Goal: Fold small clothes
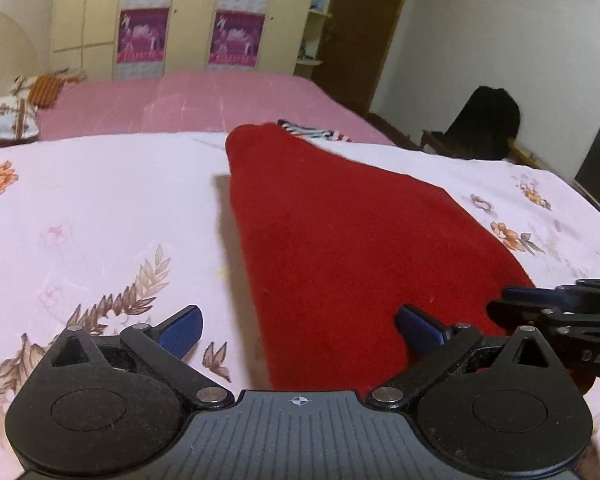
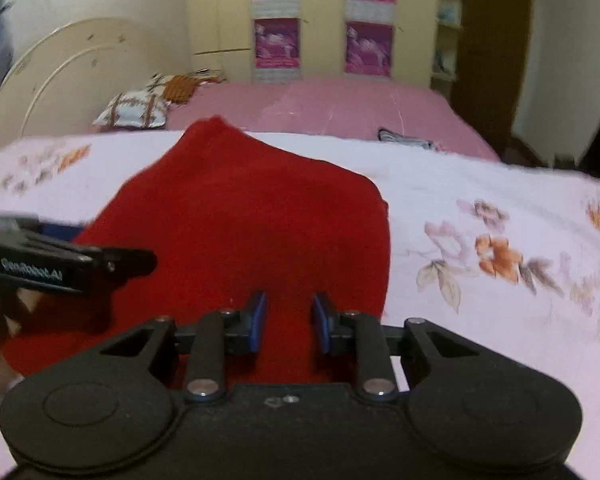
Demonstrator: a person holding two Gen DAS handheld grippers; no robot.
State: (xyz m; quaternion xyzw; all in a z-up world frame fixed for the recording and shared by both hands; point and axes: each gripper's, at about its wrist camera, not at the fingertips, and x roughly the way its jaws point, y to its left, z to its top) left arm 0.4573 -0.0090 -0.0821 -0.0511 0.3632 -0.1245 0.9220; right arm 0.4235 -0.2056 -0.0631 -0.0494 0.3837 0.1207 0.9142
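A red garment [image 1: 340, 240] lies flat on the floral white bed sheet [image 1: 100, 208], its narrow end pointing away from me. My left gripper [image 1: 300, 328] is wide open over the garment's near left edge, one blue pad [image 1: 182, 330] over the sheet and the other over the red cloth. My right gripper [image 2: 288, 322] is open with a narrow gap, low over the near end of the red garment [image 2: 240, 220]. It holds nothing. Each gripper shows at the edge of the other's view.
A striped garment [image 1: 312, 132] lies beyond the red one on the sheet. A pink bed [image 1: 204, 100] with pillows [image 1: 8, 118] stands behind, then a wardrobe. A dark chair [image 1: 484, 124] stands at the right.
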